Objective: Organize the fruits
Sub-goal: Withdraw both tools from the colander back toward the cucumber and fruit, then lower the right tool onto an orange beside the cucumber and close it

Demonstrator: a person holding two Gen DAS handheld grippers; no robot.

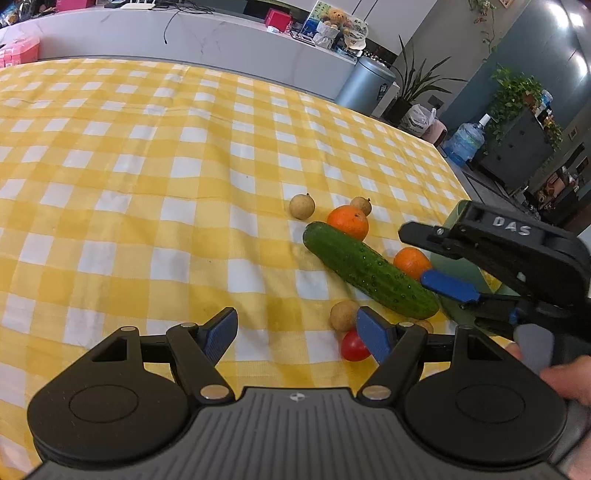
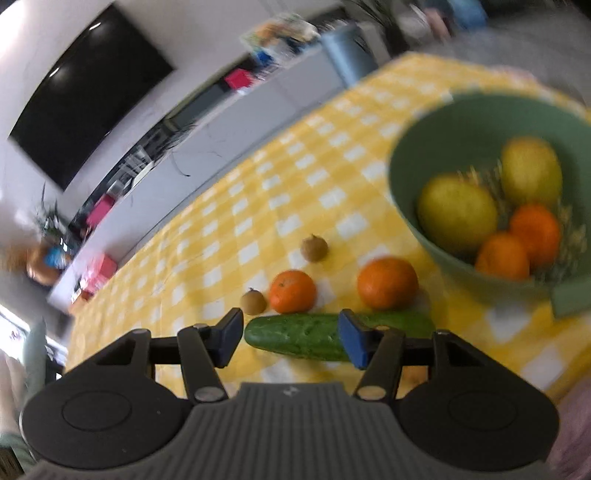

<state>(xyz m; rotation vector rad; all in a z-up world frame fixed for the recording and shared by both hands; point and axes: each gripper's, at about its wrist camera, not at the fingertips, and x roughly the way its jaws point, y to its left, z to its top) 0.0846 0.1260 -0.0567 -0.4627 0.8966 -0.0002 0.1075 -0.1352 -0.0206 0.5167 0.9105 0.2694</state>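
A green cucumber [image 1: 369,269] lies on the yellow checked tablecloth [image 1: 147,184] among two oranges [image 1: 348,220] [image 1: 411,261], several small brown longans [image 1: 302,206] and a red cherry tomato [image 1: 352,345]. My left gripper [image 1: 295,334] is open and empty, low over the cloth, left of the fruit. My right gripper [image 2: 290,338] is open and hovers just above the cucumber [image 2: 295,334]; it also shows in the left wrist view [image 1: 439,258]. A green bowl [image 2: 406,177] at right holds two yellow fruits [image 2: 456,212] and two oranges [image 2: 535,229].
The table's far edge runs beside a white counter [image 1: 221,33] with boxes and clutter. A grey bin [image 1: 365,83], potted plants and a water bottle [image 1: 466,138] stand beyond the table's right edge. A dark TV [image 2: 85,96] hangs on the wall.
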